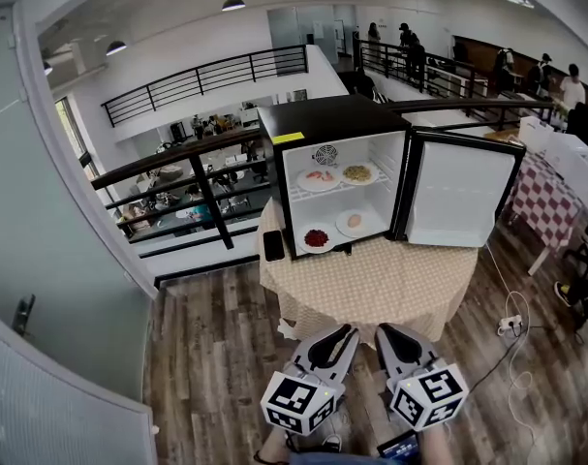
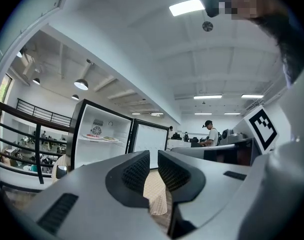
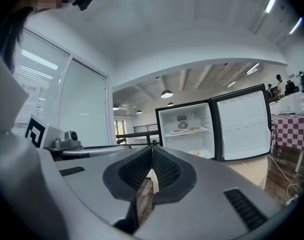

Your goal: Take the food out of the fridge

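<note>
A black mini fridge (image 1: 323, 124) stands on a round table with a beige checked cloth (image 1: 371, 284), its door (image 1: 463, 192) swung open to the right. The upper shelf holds two plates of food (image 1: 319, 178) (image 1: 357, 173). On the fridge floor sit a plate of red food (image 1: 316, 239) and another plate (image 1: 352, 223). My left gripper (image 1: 346, 332) and right gripper (image 1: 383, 331) hang side by side in front of the table, well short of the fridge, both shut and empty. The right gripper view shows the open fridge (image 3: 187, 134) ahead; the left gripper view has the fridge (image 2: 99, 139) to the left.
A black phone (image 1: 272, 245) lies on the table left of the fridge. A black railing (image 1: 192, 163) runs behind, with a drop to a lower floor. A red-checked table (image 1: 545, 197) stands at right. A power strip (image 1: 511, 325) and cables lie on the wood floor.
</note>
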